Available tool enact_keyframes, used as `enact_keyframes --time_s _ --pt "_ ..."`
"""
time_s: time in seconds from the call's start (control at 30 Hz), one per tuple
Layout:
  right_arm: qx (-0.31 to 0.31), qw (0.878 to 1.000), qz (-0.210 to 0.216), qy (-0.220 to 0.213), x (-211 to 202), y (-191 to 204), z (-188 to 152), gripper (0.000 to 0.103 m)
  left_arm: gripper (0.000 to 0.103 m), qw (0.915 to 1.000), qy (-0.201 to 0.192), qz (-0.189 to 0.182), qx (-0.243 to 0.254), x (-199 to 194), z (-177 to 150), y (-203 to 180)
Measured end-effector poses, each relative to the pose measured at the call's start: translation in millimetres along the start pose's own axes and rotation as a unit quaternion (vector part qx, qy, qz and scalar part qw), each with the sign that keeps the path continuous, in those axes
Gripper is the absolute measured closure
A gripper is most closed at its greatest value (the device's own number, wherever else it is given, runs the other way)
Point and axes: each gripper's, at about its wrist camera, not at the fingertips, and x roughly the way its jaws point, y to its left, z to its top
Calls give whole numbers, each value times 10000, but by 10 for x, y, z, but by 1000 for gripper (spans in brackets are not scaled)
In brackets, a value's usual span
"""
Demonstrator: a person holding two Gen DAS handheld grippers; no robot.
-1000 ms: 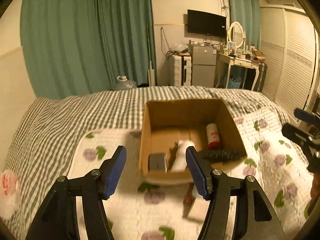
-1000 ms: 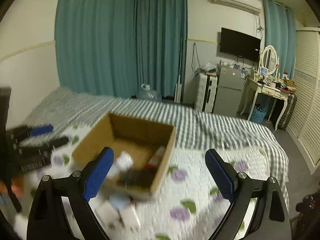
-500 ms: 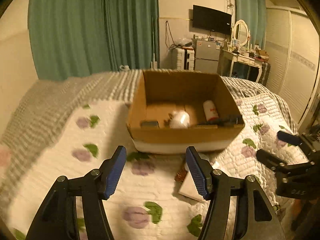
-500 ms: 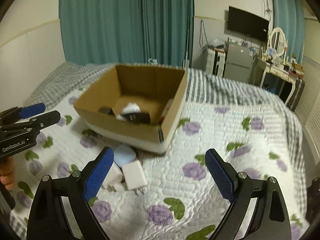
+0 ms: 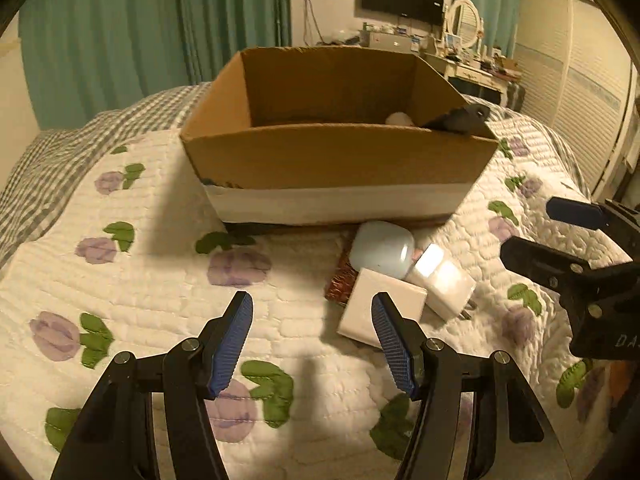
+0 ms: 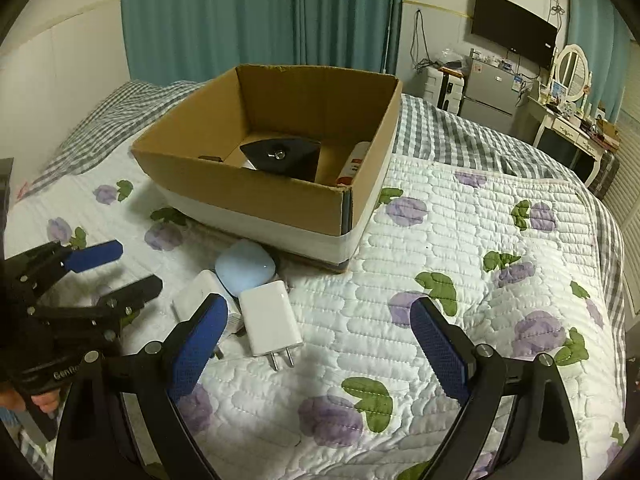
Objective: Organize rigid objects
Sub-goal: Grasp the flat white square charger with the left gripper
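Observation:
An open cardboard box (image 5: 336, 156) (image 6: 280, 200) stands on the quilted bed and holds a black object (image 6: 282, 156) and a white and red bottle (image 6: 354, 162). In front of it lie a pale blue case (image 5: 382, 248) (image 6: 246, 266), a white plug charger (image 5: 442, 280) (image 6: 270, 322) and a flat white box (image 5: 382, 310) (image 6: 200, 294). My left gripper (image 5: 312, 348) is open and empty, just short of the flat white box. My right gripper (image 6: 320, 344) is open and empty, low over the quilt beside the charger.
A dark red patterned item (image 5: 340, 284) lies partly under the white box. Green curtains (image 6: 260, 12) hang behind the bed. A fridge (image 6: 488, 88), dressing table (image 6: 576, 128) and wardrobe doors (image 5: 592, 80) stand at the right.
Both grippers have come down and closer to the small items in front of the box. The view into the box is now shallower. Both stay open.

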Motion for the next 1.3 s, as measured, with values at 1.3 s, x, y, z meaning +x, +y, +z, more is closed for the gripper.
enact_keyframes --time_s 1.3 --pt "-218 9966 154 785 462 221 26 26 45 9993 18 223 -288 30 29 279"
